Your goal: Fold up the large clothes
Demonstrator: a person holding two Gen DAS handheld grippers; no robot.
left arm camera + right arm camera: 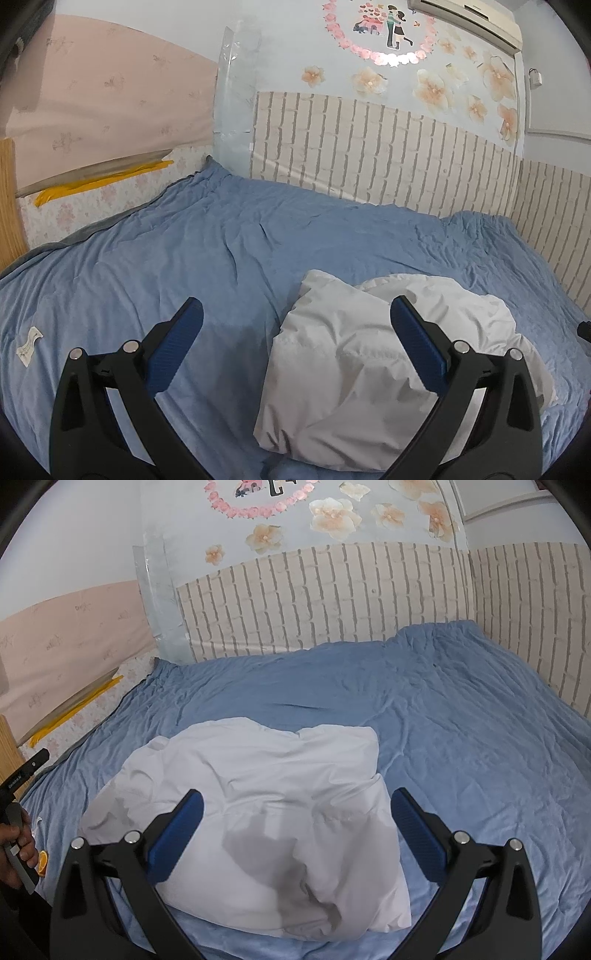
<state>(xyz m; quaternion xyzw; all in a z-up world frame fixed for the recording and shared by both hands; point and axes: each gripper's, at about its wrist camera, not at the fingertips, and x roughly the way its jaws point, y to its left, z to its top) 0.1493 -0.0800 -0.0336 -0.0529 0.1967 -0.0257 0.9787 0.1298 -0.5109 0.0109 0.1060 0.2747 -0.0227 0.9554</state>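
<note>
A puffy white garment [354, 365] lies folded into a compact bundle on the blue bed cover [184, 236]. In the left wrist view it sits right of centre, under my right-hand finger. My left gripper [295, 314] is open and empty, held above the bed. In the right wrist view the same white garment [266, 812] lies straight ahead on the blue cover [461, 716]. My right gripper [297, 805] is open and empty above it, with a shadow cast on the fabric. The left gripper's body [18, 786] and the hand holding it show at the far left.
A brick-pattern padded wall [388, 155] runs along the far and right sides of the bed. A pink curtain [110, 92] and a wooden bed frame [9, 206] are at the left. A small white label [29, 345] lies on the cover.
</note>
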